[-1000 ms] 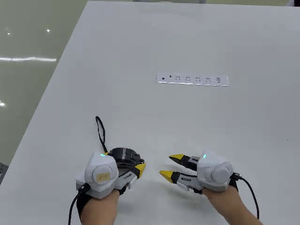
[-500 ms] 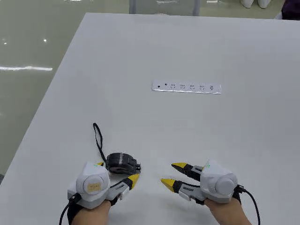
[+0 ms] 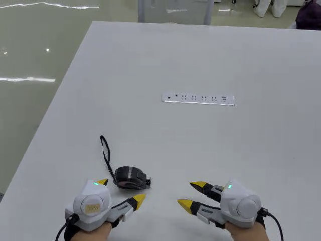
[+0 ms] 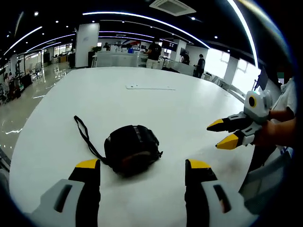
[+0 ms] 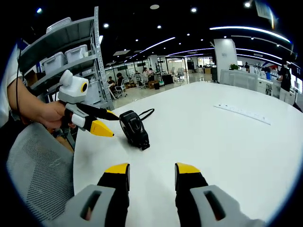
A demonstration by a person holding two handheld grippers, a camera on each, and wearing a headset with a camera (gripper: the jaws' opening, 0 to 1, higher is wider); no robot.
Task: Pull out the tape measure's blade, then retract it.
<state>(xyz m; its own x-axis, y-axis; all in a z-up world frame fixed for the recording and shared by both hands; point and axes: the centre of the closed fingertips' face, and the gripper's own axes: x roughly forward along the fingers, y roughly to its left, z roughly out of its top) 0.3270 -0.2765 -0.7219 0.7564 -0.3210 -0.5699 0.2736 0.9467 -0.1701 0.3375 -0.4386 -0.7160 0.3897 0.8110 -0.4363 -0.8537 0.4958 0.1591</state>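
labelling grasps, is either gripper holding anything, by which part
Nothing held: left gripper and right gripper are open; the black tape measure lies free on the white table.

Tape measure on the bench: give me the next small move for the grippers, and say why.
Probably ease the left gripper forward and close it on the black round-cased tape measure. The case lies free on the white table, just ahead of that gripper's open yellow-tipped jaws, with no blade drawn out. The right gripper, also open, is apart to its side.
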